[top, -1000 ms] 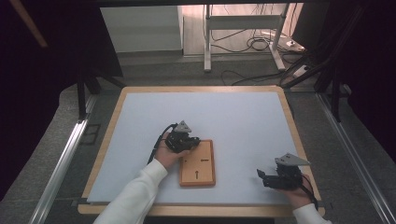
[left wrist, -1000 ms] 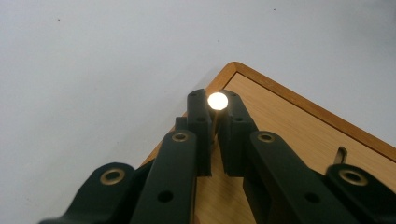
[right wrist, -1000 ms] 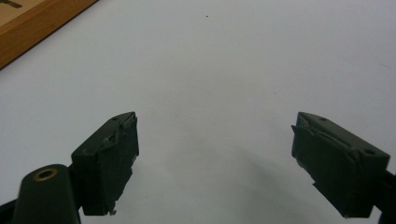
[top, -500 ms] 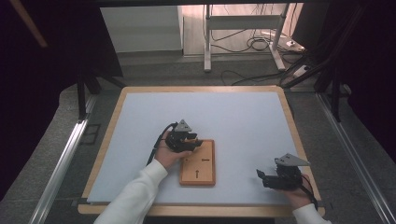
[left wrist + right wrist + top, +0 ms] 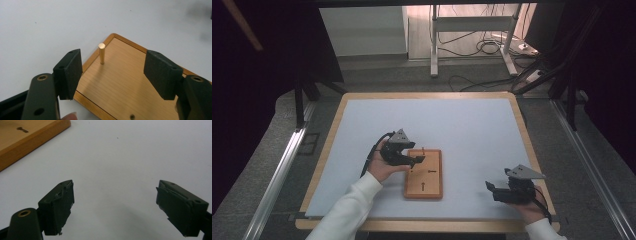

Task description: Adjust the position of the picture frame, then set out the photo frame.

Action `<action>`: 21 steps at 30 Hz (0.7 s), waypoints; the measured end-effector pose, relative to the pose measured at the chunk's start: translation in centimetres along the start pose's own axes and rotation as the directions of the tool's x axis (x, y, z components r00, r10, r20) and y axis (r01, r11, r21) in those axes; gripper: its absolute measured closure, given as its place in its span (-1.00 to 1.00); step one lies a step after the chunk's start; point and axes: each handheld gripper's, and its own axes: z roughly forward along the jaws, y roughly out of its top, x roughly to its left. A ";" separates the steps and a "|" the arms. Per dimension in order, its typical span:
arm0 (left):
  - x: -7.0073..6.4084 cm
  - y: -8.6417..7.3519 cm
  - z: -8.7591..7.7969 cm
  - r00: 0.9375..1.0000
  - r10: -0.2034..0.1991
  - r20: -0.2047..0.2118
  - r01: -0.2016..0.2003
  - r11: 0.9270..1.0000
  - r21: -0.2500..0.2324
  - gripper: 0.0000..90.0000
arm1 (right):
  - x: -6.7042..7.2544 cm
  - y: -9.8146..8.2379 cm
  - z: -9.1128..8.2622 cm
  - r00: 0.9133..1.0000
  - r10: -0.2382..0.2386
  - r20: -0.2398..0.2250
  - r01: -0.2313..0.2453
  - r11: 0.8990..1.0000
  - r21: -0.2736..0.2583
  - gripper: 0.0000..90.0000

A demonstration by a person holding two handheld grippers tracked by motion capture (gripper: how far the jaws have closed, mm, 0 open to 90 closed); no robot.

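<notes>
Change: left tongs (image 5: 416,161) have edged a bit further over the wooden board (image 5: 424,173) since a second ago; right tongs (image 5: 490,186) barely shifted.
Left tongs: wide, holding nothing, hanging above the board's far-left corner; in the left gripper view (image 5: 112,72) the upright brass peg (image 5: 101,53) stands between the jaws, apart from both pads.
Right tongs: wide, holding nothing, low over the bench (image 5: 472,125) near its near-right corner; board corner (image 5: 27,137) well apart in the right gripper view.
Board: flat near the bench's near edge, around the middle.
Second peg: lies flat on the board (image 5: 423,186).
</notes>
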 end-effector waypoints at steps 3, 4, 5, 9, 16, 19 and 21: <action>-0.2 -0.3 -0.2 1.000 0.002 0.009 -0.002 1.000 0.012 -0.33 | 0.2 0.1 0.0 1.000 -0.007 -0.013 0.007 1.000 -0.016 -0.67; -0.2 -0.3 -0.2 1.000 0.002 0.009 -0.002 1.000 0.012 -0.33 | 0.2 0.1 0.0 1.000 -0.009 -0.014 0.009 1.000 -0.020 -0.67; -0.2 -0.3 -0.2 1.000 0.003 0.010 -0.003 1.000 0.013 -0.33 | 0.2 0.1 0.0 1.000 -0.009 -0.014 0.009 1.000 -0.020 -0.67; 0.0 -0.6 -0.7 1.000 -0.004 0.011 0.004 1.000 0.013 -0.34 | 0.3 0.0 0.0 1.000 -0.015 -0.020 0.015 1.000 -0.018 -0.67; 0.2 -0.6 -1.0 1.000 -0.007 0.014 0.007 1.000 0.003 -0.34 | 0.3 0.0 -0.1 1.000 -0.020 -0.015 0.020 1.000 -0.020 -0.67; 0.1 -0.6 -0.7 1.000 0.004 0.004 -0.004 1.000 0.011 -0.30 | 0.4 0.0 -0.1 1.000 -0.020 -0.015 0.020 1.000 -0.020 -0.67; 0.1 -0.5 -0.4 1.000 0.009 0.009 -0.009 1.000 0.018 -0.29 | 0.4 0.0 -0.2 1.000 -0.021 -0.013 0.020 1.000 -0.022 -0.67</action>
